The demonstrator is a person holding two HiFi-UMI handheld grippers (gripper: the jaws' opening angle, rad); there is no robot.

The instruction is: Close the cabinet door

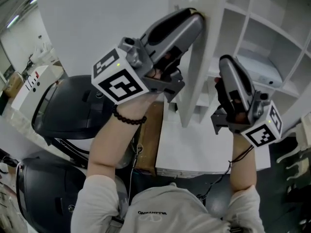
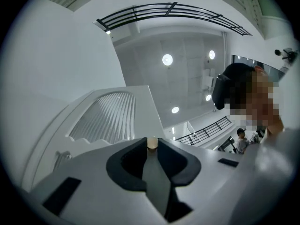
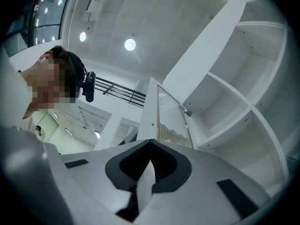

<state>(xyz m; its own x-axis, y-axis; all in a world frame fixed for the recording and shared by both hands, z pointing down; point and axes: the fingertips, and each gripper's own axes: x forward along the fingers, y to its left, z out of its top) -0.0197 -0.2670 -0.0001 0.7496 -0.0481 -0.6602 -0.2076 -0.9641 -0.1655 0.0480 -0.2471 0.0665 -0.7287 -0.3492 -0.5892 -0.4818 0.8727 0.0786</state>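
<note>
The white cabinet door stands open, edge-on to me, with a ribbed glass panel in its frame. My left gripper is on the door's left side, its tip against the door's upper edge. In the left gripper view its jaws are shut on a small beige door knob. My right gripper is on the door's right side, in front of the open shelves. Its jaws meet at the tip, with nothing between them. Both grippers point upward.
The cabinet's white compartments lie right of the door, and a white object sits on one shelf. A white tabletop and a wooden board lie below. Black rounded seats and a white box stand left.
</note>
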